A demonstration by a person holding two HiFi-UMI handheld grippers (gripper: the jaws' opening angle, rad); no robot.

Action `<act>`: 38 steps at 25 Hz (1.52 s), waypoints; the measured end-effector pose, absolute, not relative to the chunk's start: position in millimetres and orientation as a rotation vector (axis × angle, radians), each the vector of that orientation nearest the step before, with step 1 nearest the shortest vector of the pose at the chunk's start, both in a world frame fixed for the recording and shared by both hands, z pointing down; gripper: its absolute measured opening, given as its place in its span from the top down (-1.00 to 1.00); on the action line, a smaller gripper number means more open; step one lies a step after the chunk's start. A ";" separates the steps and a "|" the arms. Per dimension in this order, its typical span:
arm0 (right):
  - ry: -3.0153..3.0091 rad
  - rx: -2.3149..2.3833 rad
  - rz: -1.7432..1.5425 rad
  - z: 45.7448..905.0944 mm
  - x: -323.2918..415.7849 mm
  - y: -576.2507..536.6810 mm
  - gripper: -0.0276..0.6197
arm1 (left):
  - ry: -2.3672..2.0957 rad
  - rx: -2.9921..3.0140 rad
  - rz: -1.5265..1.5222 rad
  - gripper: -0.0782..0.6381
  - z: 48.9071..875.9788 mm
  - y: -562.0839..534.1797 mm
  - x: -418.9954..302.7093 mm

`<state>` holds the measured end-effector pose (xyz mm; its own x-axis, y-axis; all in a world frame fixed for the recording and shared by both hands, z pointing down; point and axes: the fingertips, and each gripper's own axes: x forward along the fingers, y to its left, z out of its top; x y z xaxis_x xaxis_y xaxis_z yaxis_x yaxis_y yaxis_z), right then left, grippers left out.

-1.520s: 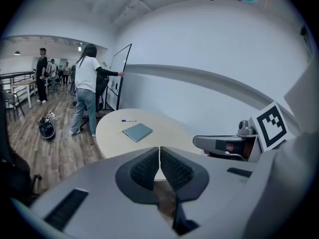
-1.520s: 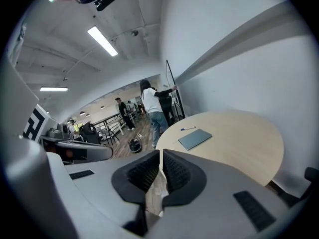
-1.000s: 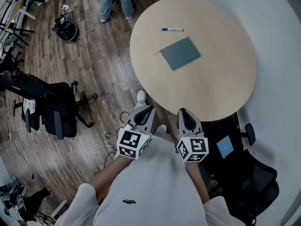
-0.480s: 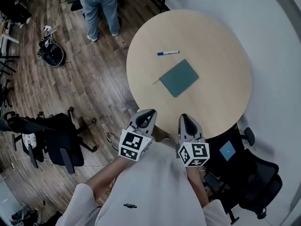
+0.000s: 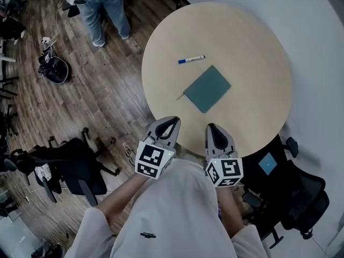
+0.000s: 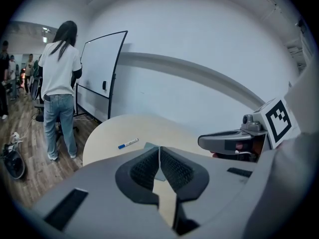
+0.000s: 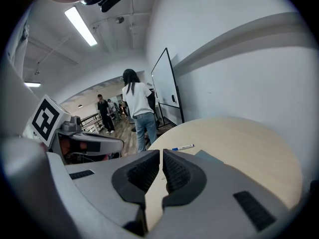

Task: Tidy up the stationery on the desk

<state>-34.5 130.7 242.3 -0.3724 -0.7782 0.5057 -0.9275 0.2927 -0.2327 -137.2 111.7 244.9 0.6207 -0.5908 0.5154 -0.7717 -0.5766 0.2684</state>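
A round light-wood table (image 5: 252, 52) carries a white marker with a blue cap (image 5: 191, 59) and a grey-green notebook (image 5: 207, 88). A thin pencil (image 5: 180, 95) lies at the notebook's left corner. The left gripper (image 5: 171, 123) and the right gripper (image 5: 211, 129) hover side by side at the table's near edge, both shut and holding nothing. The marker (image 6: 128, 143) and a corner of the notebook (image 6: 150, 146) show beyond the left jaws. From the right gripper view the marker (image 7: 182, 147) and notebook (image 7: 209, 156) lie ahead of the closed jaws.
A person in jeans (image 5: 99, 7) stands on the wood floor left of the table. Black office chairs (image 5: 75, 163) sit at the left, another chair (image 5: 293, 198) at the right. A whiteboard on a stand (image 6: 102, 73) is behind the table.
The view has shifted closer to the table. Both grippers have edged forward to its near rim. The standing person has moved a little to the left.
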 end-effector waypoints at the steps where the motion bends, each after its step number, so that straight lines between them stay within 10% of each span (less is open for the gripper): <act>1: -2.276 1.550 0.720 243.2 -33.9 127.2 0.78 | -1.078 2.381 0.525 0.71 244.6 106.6 -135.0; 38: -2.100 1.558 0.989 406.0 60.2 30.0 0.77 | -0.909 2.287 0.775 0.70 408.2 -1.4 -41.6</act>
<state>60.2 30.0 406.0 -0.3378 -0.6923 0.6376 -0.9325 0.1540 -0.3267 -41.6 -1.4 408.2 0.6041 -0.4169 0.6792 -0.7365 -0.6175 0.2760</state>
